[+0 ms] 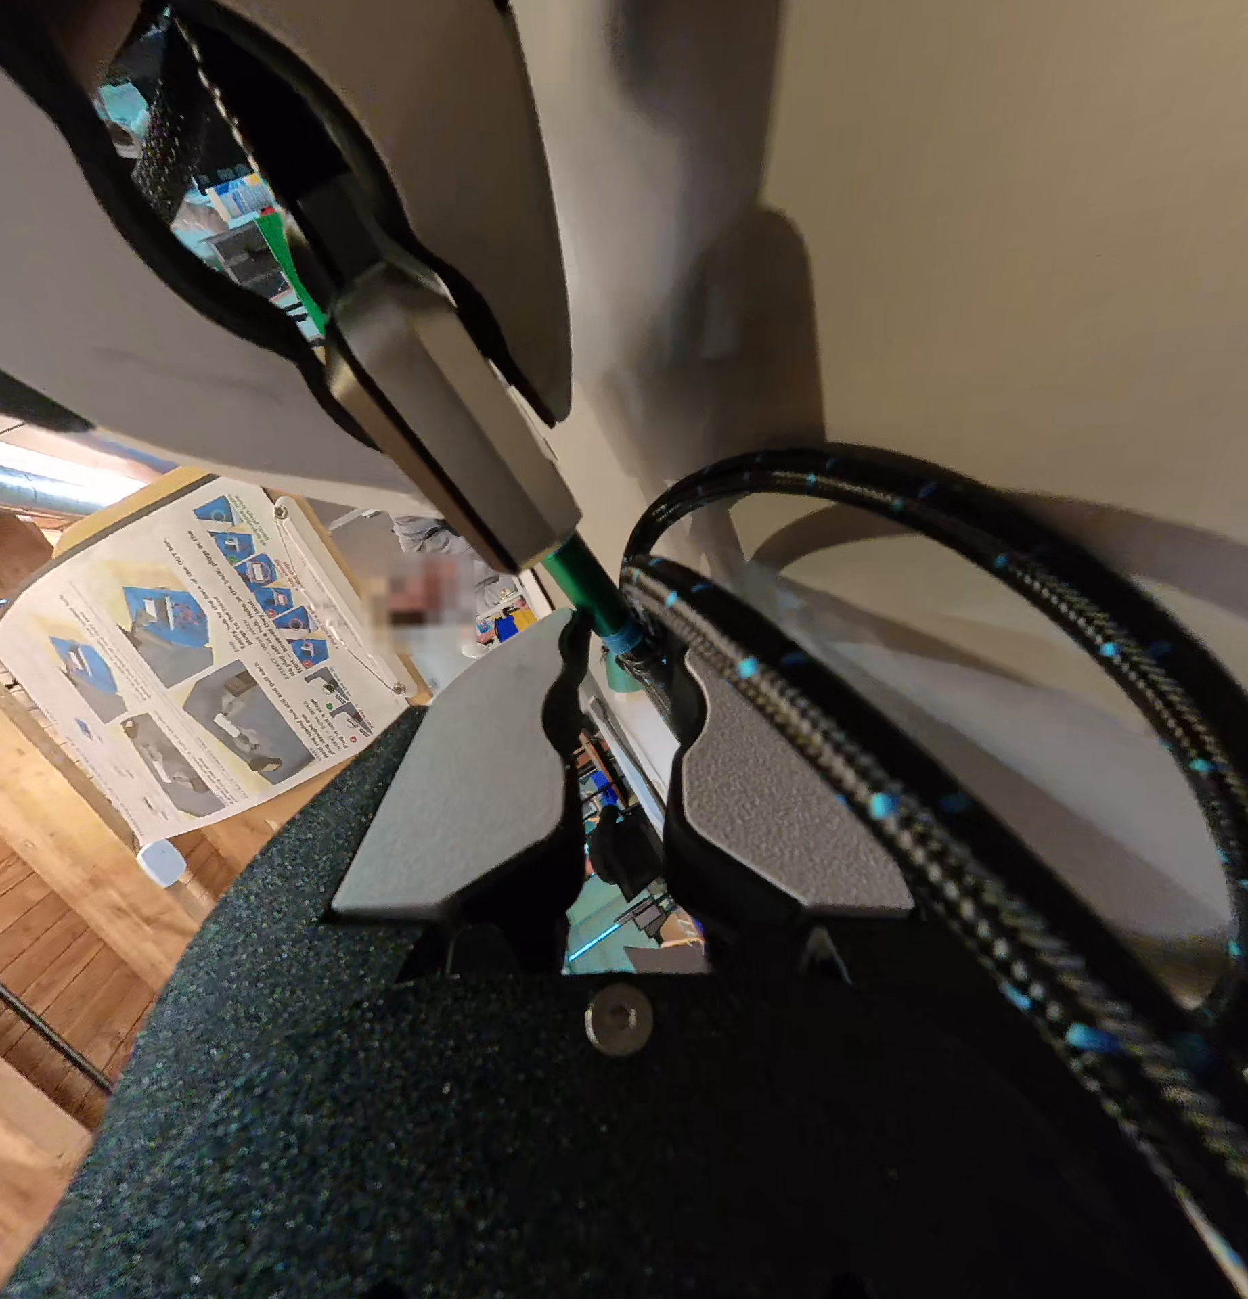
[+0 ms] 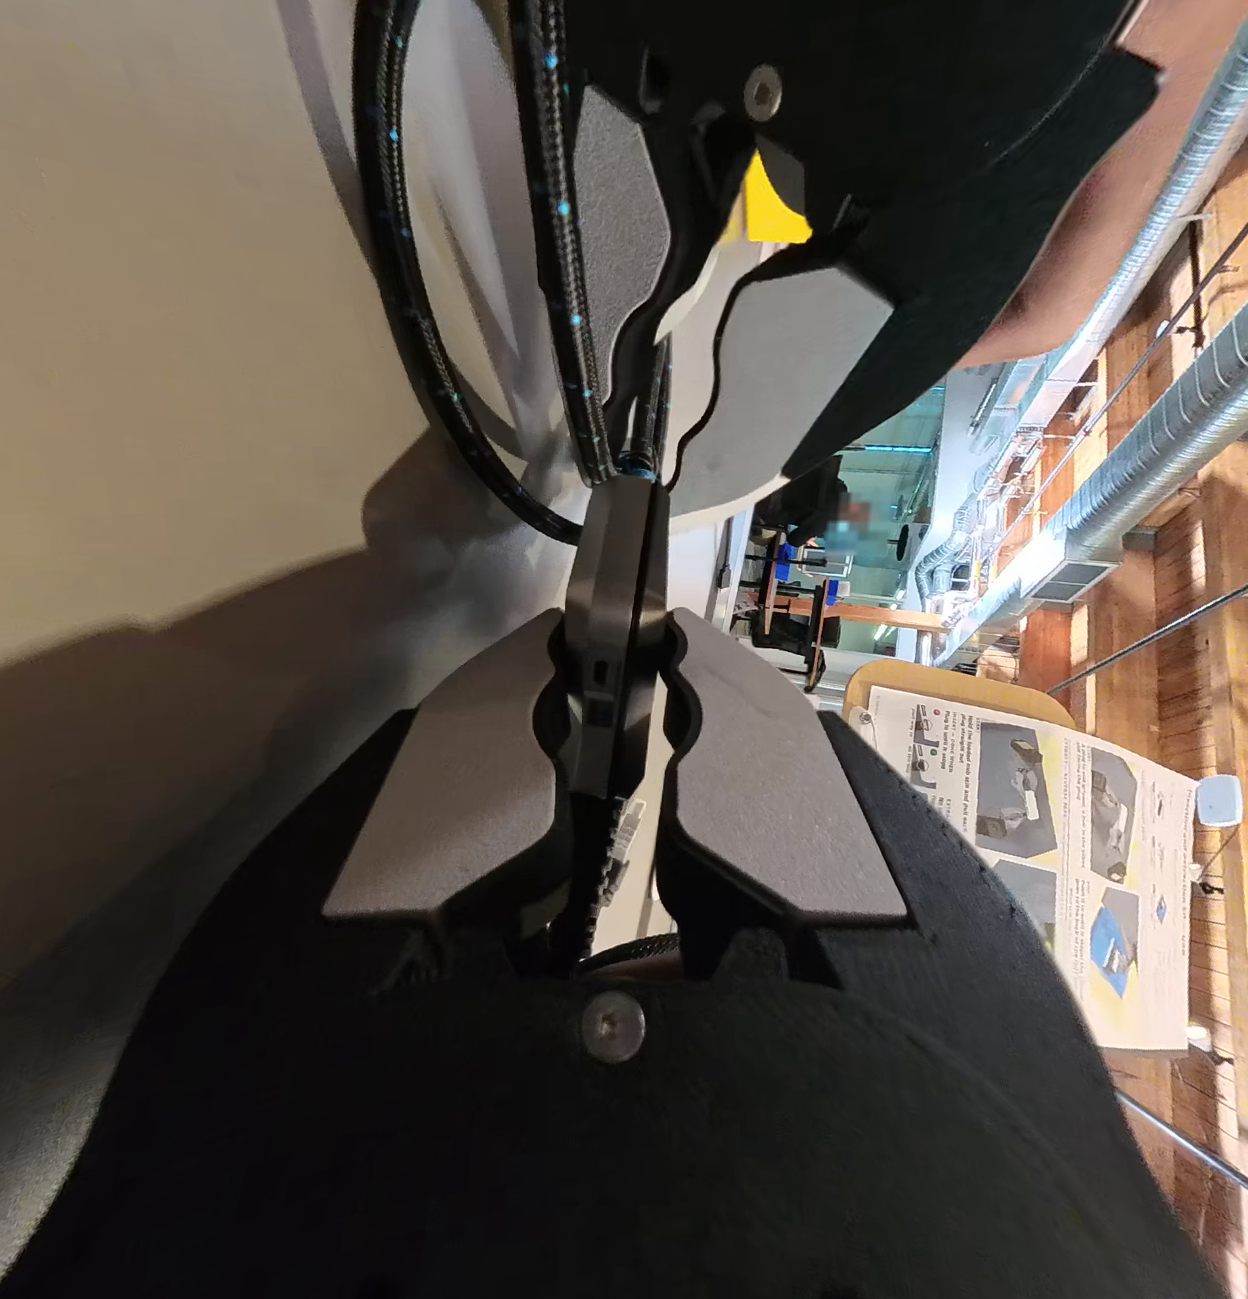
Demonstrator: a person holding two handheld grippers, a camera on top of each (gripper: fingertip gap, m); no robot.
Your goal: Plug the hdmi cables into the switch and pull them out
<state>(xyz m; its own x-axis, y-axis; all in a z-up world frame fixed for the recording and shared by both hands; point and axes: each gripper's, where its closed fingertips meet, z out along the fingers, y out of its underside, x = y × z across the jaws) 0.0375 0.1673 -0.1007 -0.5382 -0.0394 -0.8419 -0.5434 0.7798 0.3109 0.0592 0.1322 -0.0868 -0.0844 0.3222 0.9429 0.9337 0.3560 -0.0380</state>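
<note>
R gripper (image 2: 613, 692) is pinching the grey hub (image 2: 610, 597) edge-on, both pads pressing its flat faces, prob. to steady it. L gripper (image 1: 625, 657) is closing on the braided cable (image 1: 1029, 935) just behind the green plug (image 1: 586, 587), w/ the cable looping beside the wall (image 1: 1029, 211).

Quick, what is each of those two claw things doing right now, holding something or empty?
Left gripper: closed around the green plug end of the black braided cable.
Right gripper: closed on a flat grey hub, pads pressing both faces.
</note>
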